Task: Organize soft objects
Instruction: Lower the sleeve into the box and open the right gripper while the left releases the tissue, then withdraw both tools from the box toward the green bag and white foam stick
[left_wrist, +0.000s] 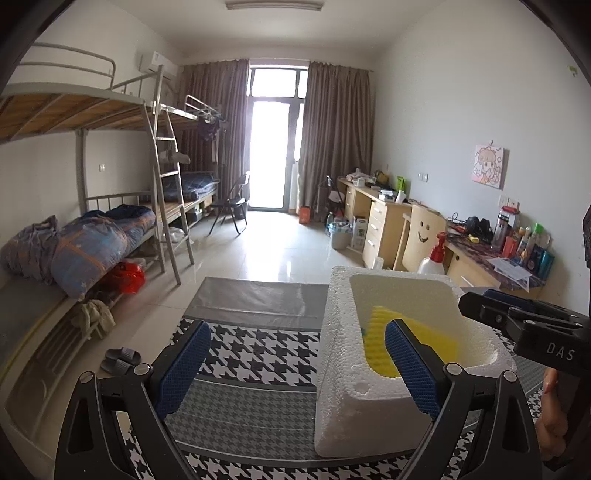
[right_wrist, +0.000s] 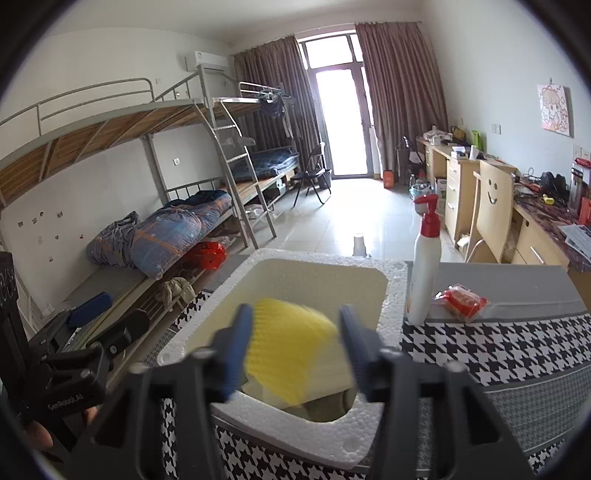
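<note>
Houndstooth tablecloth (right_wrist: 498, 354) under foam box (right_wrist: 391, 295), bunk-bed (left_wrist: 110, 110) dormitory behind

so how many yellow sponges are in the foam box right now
1 in view: the yellow sponge lies inside the foam box, between the right gripper fingers. Others may hide beneath it.

In the right wrist view the yellow sponge (right_wrist: 291, 354) and the right gripper (right_wrist: 293, 350) are blurred, so contact between them cannot be told. The dark thing (right_wrist: 325, 406) under the sponge is mostly hidden. The foam box (left_wrist: 343, 406) is partly covered by a left finger (left_wrist: 413, 369).
</note>
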